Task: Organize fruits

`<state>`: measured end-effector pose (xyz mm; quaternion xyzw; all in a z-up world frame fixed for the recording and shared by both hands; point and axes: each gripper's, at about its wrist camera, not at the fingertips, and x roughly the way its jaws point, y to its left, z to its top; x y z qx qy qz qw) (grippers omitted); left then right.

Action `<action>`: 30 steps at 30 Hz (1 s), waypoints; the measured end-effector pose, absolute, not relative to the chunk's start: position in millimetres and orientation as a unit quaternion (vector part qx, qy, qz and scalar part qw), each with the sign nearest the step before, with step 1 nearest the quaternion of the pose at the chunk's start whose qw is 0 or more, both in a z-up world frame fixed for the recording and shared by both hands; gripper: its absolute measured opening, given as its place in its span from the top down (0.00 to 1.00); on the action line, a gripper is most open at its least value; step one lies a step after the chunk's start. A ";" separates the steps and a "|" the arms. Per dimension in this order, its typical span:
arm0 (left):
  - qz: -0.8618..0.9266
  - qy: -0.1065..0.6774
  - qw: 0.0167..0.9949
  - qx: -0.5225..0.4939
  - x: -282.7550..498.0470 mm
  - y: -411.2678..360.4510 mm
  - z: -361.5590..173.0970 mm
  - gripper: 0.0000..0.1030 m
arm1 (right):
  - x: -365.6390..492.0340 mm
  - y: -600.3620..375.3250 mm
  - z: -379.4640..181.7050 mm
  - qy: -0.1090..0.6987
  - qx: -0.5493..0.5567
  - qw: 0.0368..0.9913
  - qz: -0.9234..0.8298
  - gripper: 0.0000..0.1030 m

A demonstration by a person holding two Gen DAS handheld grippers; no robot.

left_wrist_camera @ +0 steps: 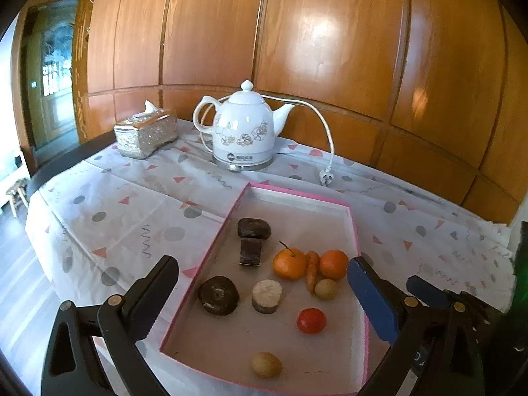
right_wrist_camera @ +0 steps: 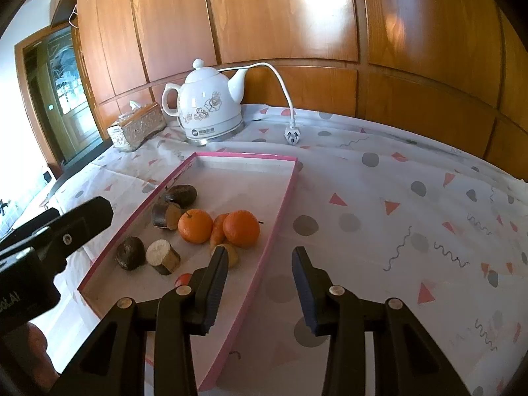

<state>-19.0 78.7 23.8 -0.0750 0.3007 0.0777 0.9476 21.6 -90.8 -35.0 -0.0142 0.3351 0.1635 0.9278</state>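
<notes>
A shallow pink-rimmed white tray (left_wrist_camera: pixel 298 194) (right_wrist_camera: pixel 280 204) lies on the patterned tablecloth. In it are two oranges (left_wrist_camera: pixel 289 263) (left_wrist_camera: pixel 334 264) (right_wrist_camera: pixel 195 225) (right_wrist_camera: pixel 241 228), a small carrot (left_wrist_camera: pixel 312 270) between them, two brownish round fruits (left_wrist_camera: pixel 325 288) (left_wrist_camera: pixel 266 365), a red tomato (left_wrist_camera: pixel 311 320), and several dark and pale sugarcane pieces (left_wrist_camera: pixel 267 296) (left_wrist_camera: pixel 218 295) (left_wrist_camera: pixel 253 229). My left gripper (left_wrist_camera: pixel 260 277) is open and empty, held over the tray's near end. My right gripper (right_wrist_camera: pixel 259 262) is open and empty over the tray's right rim.
A white floral electric kettle (left_wrist_camera: pixel 244 128) (right_wrist_camera: pixel 209 109) with a loose cord and plug (left_wrist_camera: pixel 325 178) (right_wrist_camera: pixel 292 137) stands at the back. A silver tissue box (left_wrist_camera: pixel 145 135) (right_wrist_camera: pixel 137 128) sits left of it. Wooden wall panels rise behind; the table edge falls off at the left.
</notes>
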 end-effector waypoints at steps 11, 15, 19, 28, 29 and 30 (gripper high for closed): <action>0.101 0.294 0.948 -0.068 -25.7 74.3 27.2 0.00 | 16.3 -93.8 -32.9 0.330 -0.011 0.929 0.167 0.61; 0.109 0.288 0.949 -0.066 -28.8 75.2 28.5 0.00 | 15.4 -93.7 -31.4 0.328 -0.010 0.930 0.167 0.61; 0.112 0.289 0.948 -0.071 -29.8 77.3 27.7 0.00 | 14.7 -92.8 -31.5 0.327 -0.012 0.930 0.167 0.61; 0.112 0.290 0.948 -0.066 -29.3 77.4 27.5 0.00 | 13.8 -91.3 -32.1 0.326 -0.016 0.930 0.170 0.61; 0.112 0.289 0.948 -0.066 -29.6 76.6 27.5 0.00 | 13.8 -91.1 -32.2 0.326 -0.016 0.930 0.169 0.61; 0.112 0.288 0.949 -0.066 -29.8 76.3 27.5 0.00 | 13.8 -91.0 -32.2 0.327 -0.016 0.930 0.169 0.61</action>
